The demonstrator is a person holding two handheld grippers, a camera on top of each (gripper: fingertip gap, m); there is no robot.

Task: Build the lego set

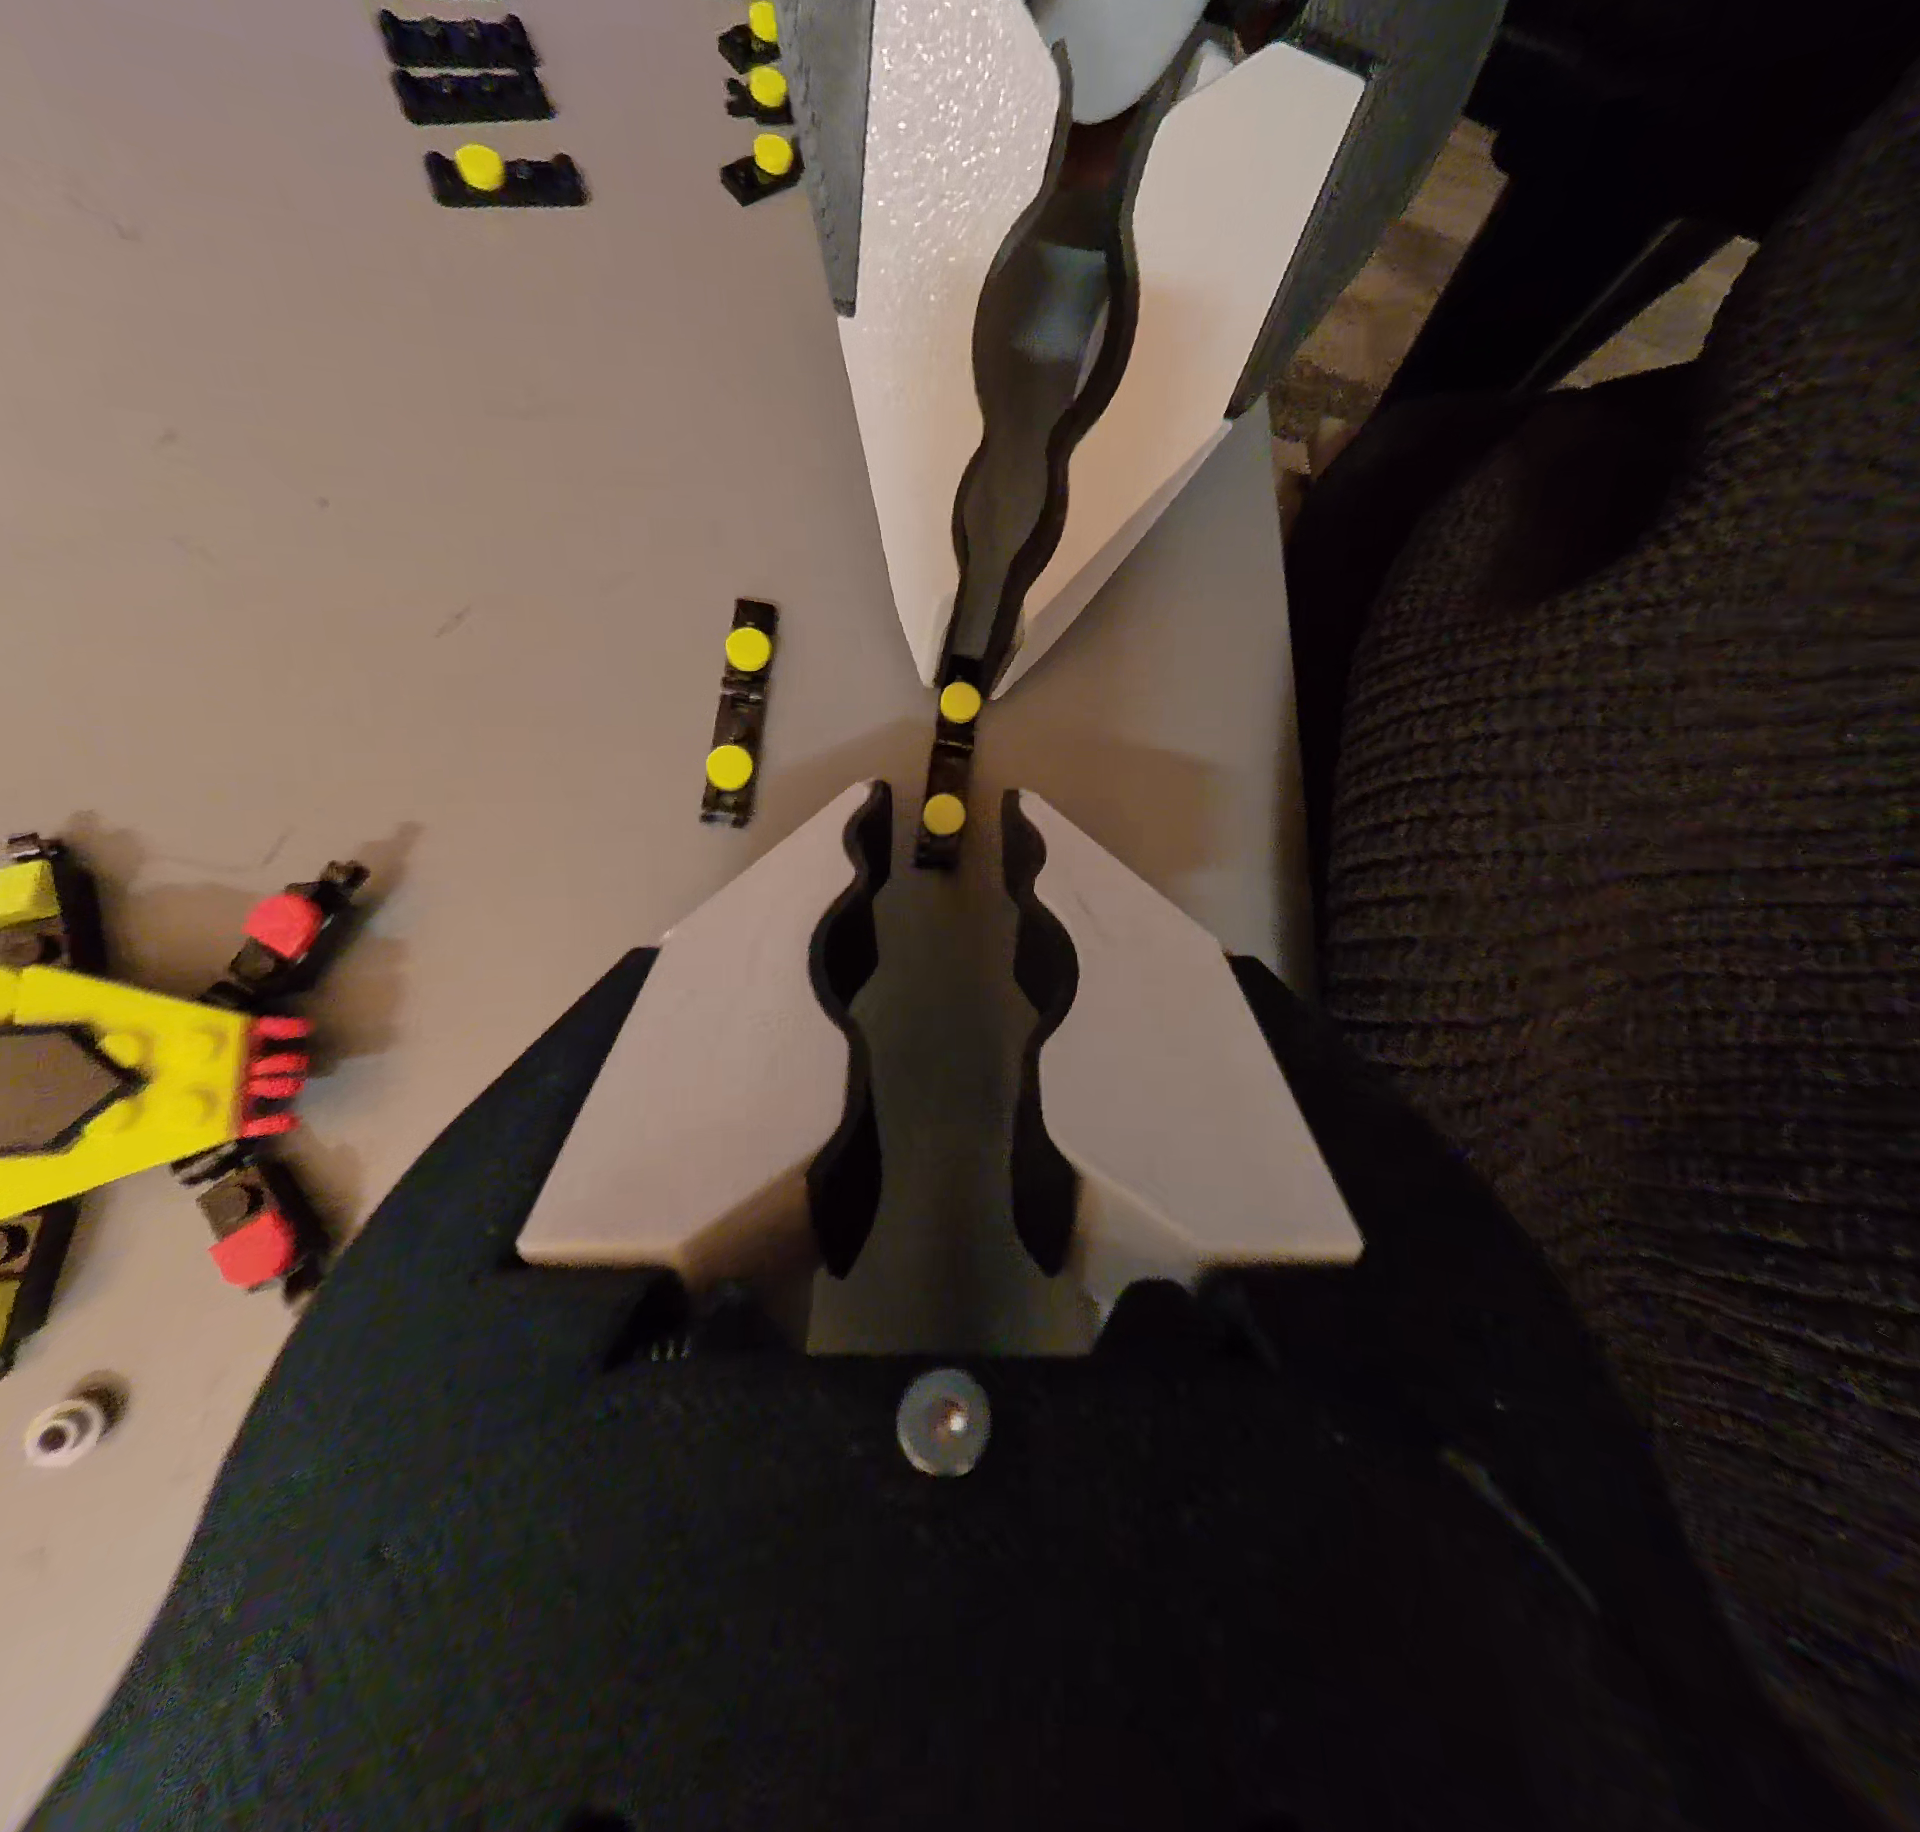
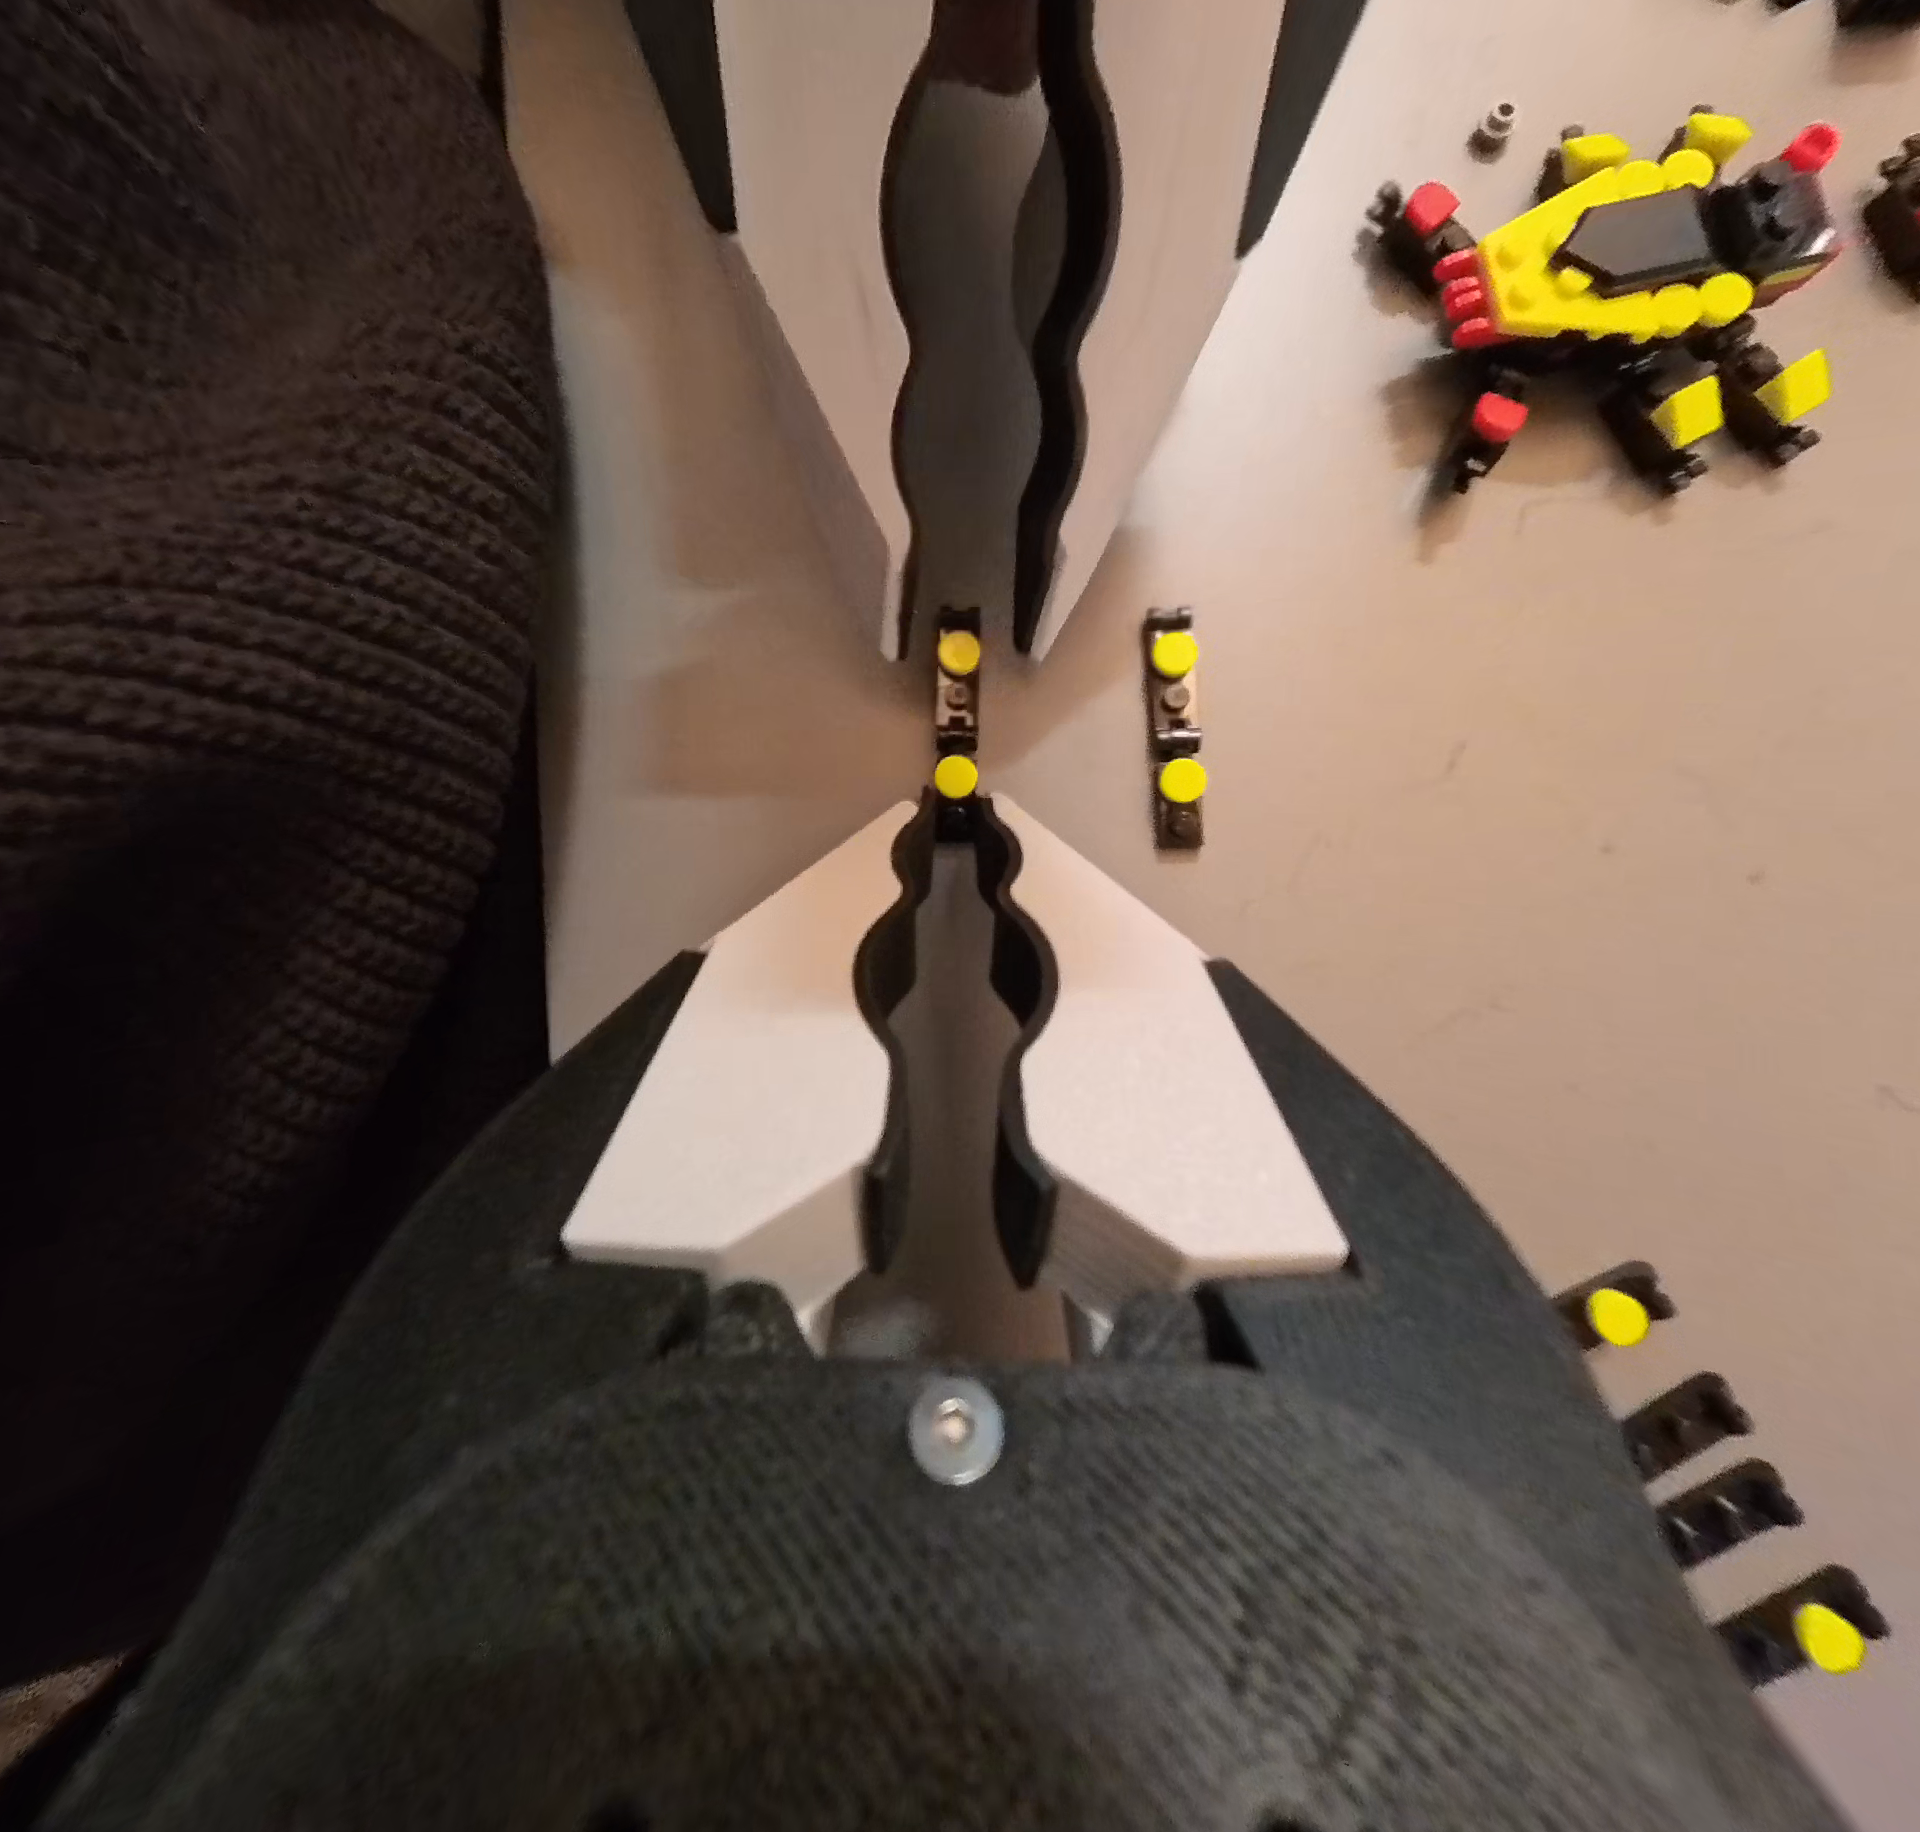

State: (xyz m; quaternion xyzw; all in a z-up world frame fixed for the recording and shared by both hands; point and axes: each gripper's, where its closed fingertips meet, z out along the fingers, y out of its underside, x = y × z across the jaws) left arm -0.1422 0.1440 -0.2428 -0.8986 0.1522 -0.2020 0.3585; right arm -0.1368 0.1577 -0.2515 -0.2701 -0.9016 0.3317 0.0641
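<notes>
A narrow black hinged lego piece (image 1: 948,756) with two yellow round studs lies near the table's edge. It also shows in the right wrist view (image 2: 958,707). My right gripper (image 2: 958,814) is shut on one end of it; in the left wrist view it comes in from the top (image 1: 966,676). My left gripper (image 1: 945,795) is open, its jaws on either side of the other end with small gaps. In the right wrist view it comes in from the top (image 2: 961,644). A yellow, black and red legged model (image 2: 1621,265) stands farther off, partly cut off in the left wrist view (image 1: 114,1065).
A second black piece with two yellow studs (image 1: 740,712) lies beside the held one. Rows of small black clips, some with yellow studs (image 1: 457,57), sit farther off. A small grey round part (image 2: 1493,125) lies near the model. A dark knitted fabric (image 2: 260,535) lies past the table (image 2: 1455,951) edge.
</notes>
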